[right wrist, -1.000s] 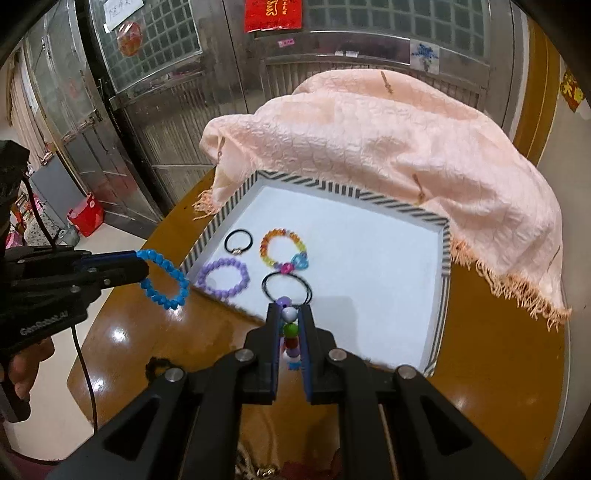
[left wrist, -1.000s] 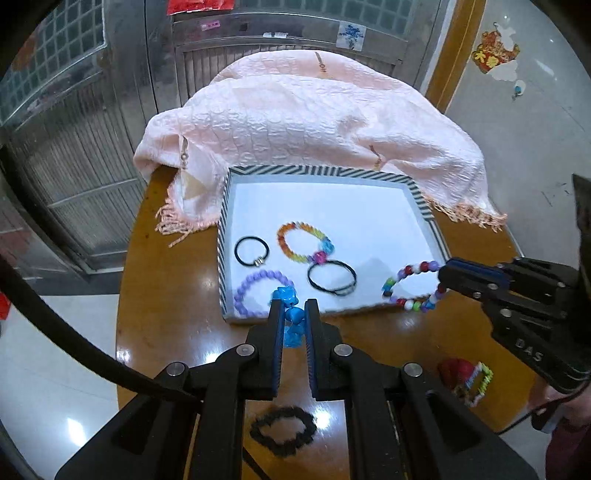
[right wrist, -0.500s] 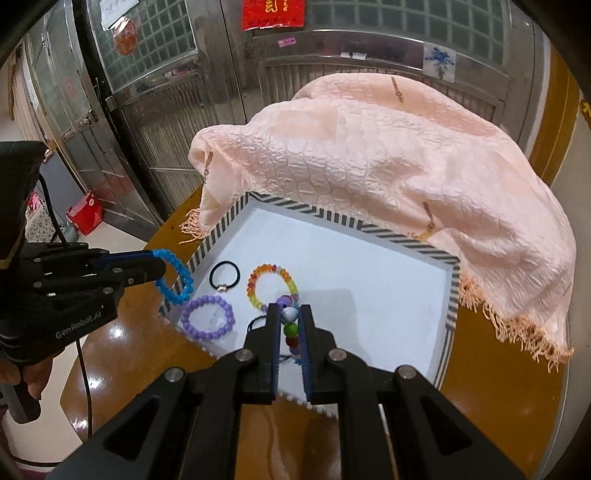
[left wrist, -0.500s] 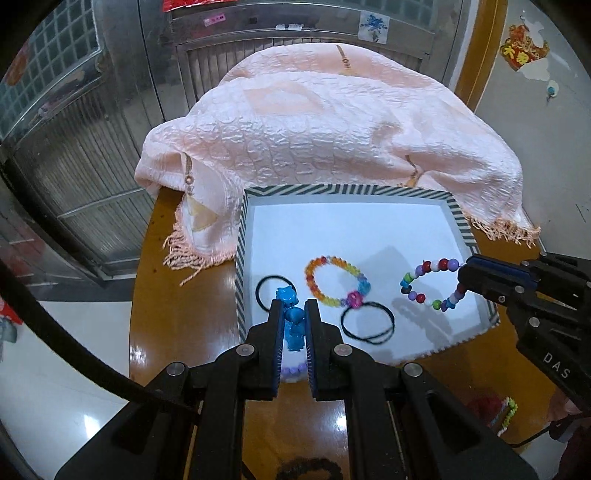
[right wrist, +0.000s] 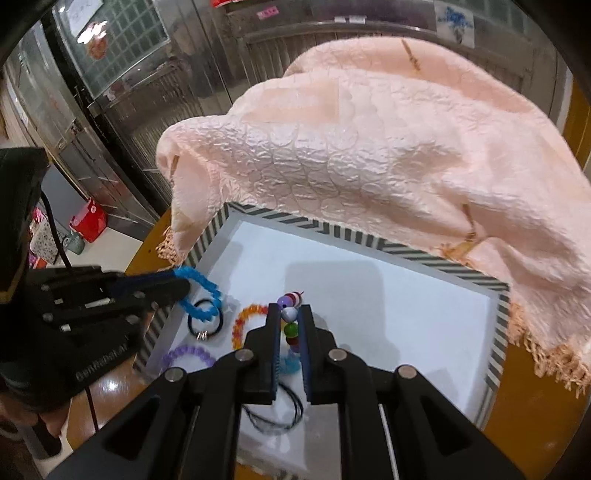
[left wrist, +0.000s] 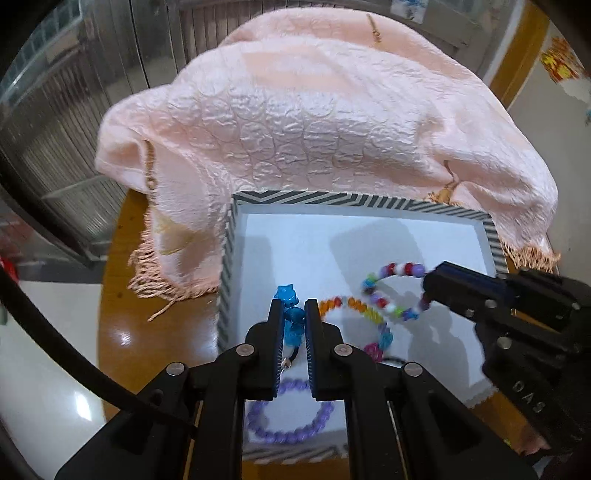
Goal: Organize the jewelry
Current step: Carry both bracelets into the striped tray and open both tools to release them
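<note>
Home entryway: metal security door [right wrist: 155,122], glass-block window [right wrist: 122,33], round wooden table [left wrist: 147,339], red decorations.

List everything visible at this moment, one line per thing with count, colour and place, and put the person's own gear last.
tray: 1, white floor with black-and-white striped rim, on the table
table: 1, glossy brown wood, under the tray
cloth: 1, pale pink with fringe, draped behind the tray
purple bracelet: 1, lilac, on the tray's near left
rainbow bracelet: 1, orange to pink, on the tray floor
hair ties: 2, black, on the tray floor
blue bracelet: 1, held above the tray
multicolour bead bracelet: 1, mixed colours, held above the tray
left gripper: black, shut on the blue bracelet
right gripper: black, shut on the multicolour bead bracelet
</note>
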`<state>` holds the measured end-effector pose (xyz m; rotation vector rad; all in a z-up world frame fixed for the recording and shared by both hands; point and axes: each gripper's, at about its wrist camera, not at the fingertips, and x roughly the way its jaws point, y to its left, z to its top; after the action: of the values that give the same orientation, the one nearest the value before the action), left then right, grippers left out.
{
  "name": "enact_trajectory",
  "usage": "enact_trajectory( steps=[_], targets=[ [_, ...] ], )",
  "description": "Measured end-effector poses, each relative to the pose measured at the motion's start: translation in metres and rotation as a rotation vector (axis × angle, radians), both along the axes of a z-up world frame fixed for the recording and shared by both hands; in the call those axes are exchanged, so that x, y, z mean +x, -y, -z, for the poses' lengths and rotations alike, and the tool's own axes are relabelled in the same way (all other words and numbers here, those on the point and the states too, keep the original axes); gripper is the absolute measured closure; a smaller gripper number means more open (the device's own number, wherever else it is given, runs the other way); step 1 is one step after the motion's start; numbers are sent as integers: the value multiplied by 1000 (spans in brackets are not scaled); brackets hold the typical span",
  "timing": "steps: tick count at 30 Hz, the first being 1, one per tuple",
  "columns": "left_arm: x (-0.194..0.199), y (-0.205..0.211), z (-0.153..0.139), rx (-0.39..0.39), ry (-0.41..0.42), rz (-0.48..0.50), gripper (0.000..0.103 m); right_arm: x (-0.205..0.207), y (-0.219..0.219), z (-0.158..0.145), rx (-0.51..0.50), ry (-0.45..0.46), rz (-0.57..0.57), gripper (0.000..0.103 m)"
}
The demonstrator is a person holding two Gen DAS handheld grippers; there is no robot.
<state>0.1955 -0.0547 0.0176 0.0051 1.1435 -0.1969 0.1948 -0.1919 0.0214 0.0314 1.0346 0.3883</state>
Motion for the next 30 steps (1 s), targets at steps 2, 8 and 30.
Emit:
enact_trajectory(
  steps=[2, 8, 30],
  targets=[
    [10, 2, 4, 2, 1, -2, 90, 12, 2, 6, 4, -4, 17, 94],
    [36, -7, 18, 37, -22, -46, 90, 46, 24, 40, 9, -71, 108, 94],
    [50, -23, 38, 8, -69, -122, 79, 52, -2, 49, 56, -13, 98, 74]
  ],
)
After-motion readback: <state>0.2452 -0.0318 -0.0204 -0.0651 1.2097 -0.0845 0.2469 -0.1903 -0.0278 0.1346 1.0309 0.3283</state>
